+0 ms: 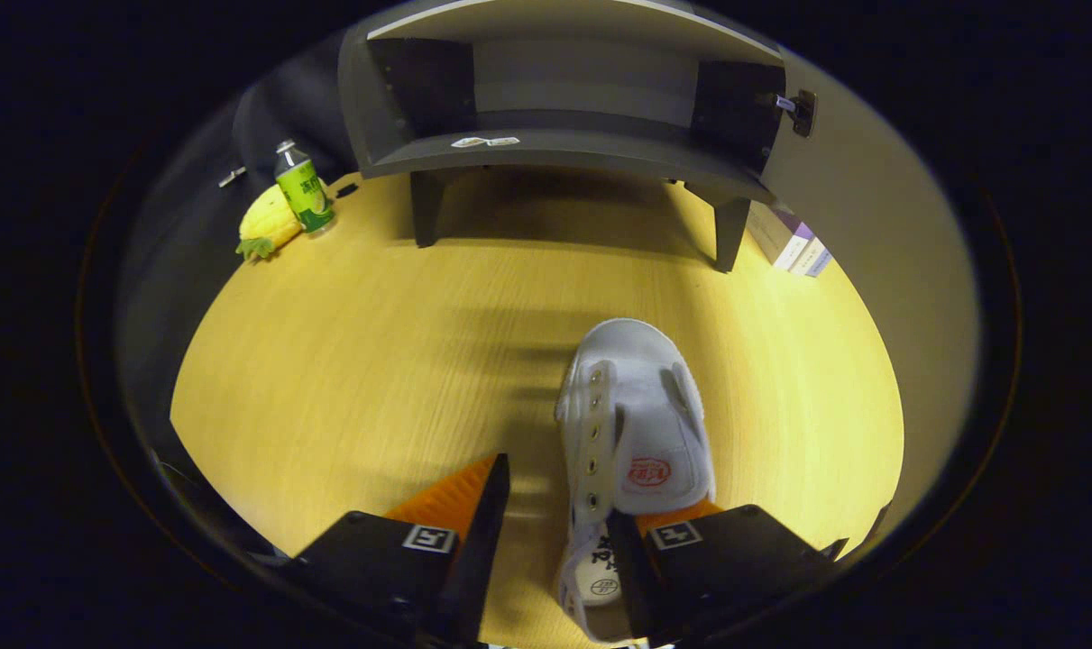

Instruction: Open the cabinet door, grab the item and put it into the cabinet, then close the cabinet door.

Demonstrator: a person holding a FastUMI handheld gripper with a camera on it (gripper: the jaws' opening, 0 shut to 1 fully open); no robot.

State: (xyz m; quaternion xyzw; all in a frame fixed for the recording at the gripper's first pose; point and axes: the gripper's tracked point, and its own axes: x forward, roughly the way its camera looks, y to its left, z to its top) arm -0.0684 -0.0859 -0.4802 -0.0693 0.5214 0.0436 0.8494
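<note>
we had the gripper [555, 532] spread wide over the white shoe [636, 424], which lay on the bench with its toe toward the cabinet [564, 149]; one finger sat at the shoe's opening, the other stood off its side on bare wood. our judgement: sink lower and close on the side wall by the eyelets before lifting. the cabinet stood open at the far edge. a bottle [302, 189] and a yellow toy [266, 221] kept to the far left corner, boxes [793, 239] to the right, nothing blocking the path.
</note>
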